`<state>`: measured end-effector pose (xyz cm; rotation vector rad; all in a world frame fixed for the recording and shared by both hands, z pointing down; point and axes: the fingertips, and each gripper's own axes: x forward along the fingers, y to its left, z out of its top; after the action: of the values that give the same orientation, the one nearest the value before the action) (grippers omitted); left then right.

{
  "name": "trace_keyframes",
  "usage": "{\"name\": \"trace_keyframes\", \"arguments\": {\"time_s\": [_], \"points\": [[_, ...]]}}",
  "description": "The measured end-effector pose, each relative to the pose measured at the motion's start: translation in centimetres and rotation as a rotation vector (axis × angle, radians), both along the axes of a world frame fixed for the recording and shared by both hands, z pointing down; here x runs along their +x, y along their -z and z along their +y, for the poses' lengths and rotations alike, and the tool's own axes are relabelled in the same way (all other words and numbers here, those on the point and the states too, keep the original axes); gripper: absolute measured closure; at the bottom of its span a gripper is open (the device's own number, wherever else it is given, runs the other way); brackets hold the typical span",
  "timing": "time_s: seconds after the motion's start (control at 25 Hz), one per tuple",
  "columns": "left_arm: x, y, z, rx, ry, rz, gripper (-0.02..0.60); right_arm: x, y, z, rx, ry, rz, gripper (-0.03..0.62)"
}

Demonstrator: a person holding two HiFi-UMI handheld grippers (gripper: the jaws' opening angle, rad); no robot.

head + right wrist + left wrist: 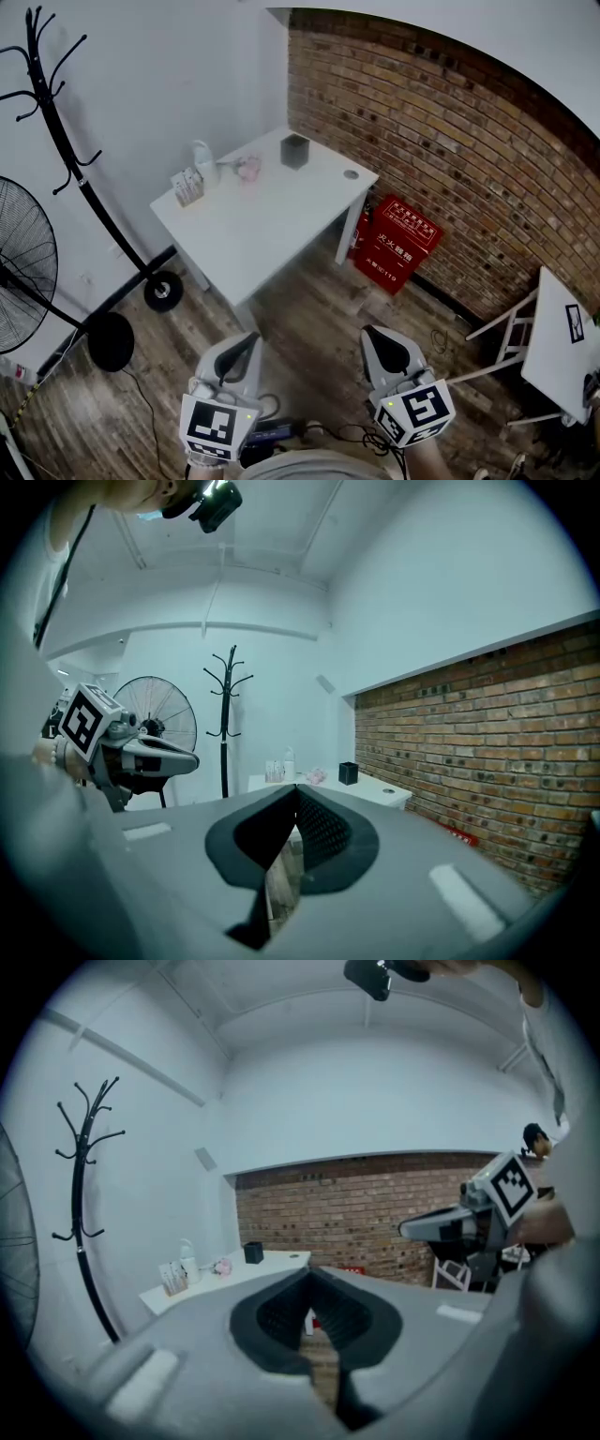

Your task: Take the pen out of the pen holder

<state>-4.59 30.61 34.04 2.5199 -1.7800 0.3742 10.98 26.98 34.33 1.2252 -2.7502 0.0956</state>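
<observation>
A dark square pen holder (pixel 294 150) stands near the far corner of a white table (pixel 272 225). It also shows small in the left gripper view as the pen holder (pixel 253 1252) and in the right gripper view as the pen holder (pixel 349 772). I cannot make out a pen in it. My left gripper (pixel 251 339) and right gripper (pixel 372 332) are side by side low over the wooden floor, well short of the table. Both point roughly level toward it. Each has its jaws shut with nothing between them, as seen at the left gripper (pixel 308 1277) and the right gripper (pixel 296 789).
On the table's left part are a white bottle (pixel 204 161), a pink object (pixel 247 169) and a small box of items (pixel 187 187). A black coat stand (pixel 56 122) and a fan (pixel 23 262) are at left. A red box (pixel 398 242) leans on the brick wall, and a white folding table (pixel 562 337) is at right.
</observation>
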Motion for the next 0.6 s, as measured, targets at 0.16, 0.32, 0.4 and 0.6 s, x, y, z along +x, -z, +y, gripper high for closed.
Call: {"name": "trace_keyframes", "arguments": {"time_s": [0.16, 0.32, 0.4, 0.6], "points": [[-0.2, 0.3, -0.1, 0.019, 0.005, 0.004, 0.588, 0.1, 0.0, -0.2, -0.01, -0.007, -0.012, 0.591], [0.3, 0.2, -0.2, -0.002, -0.014, 0.043, 0.522, 0.0, 0.0, -0.1, -0.009, -0.002, -0.006, 0.591], [0.6, 0.3, -0.1, -0.01, -0.017, 0.049, 0.503, 0.1, 0.0, -0.1, -0.009, 0.0, -0.003, 0.591], [0.9, 0.3, -0.1, 0.023, -0.02, 0.028, 0.5, 0.7, 0.1, 0.1, -0.006, 0.0, 0.001, 0.591]]}}
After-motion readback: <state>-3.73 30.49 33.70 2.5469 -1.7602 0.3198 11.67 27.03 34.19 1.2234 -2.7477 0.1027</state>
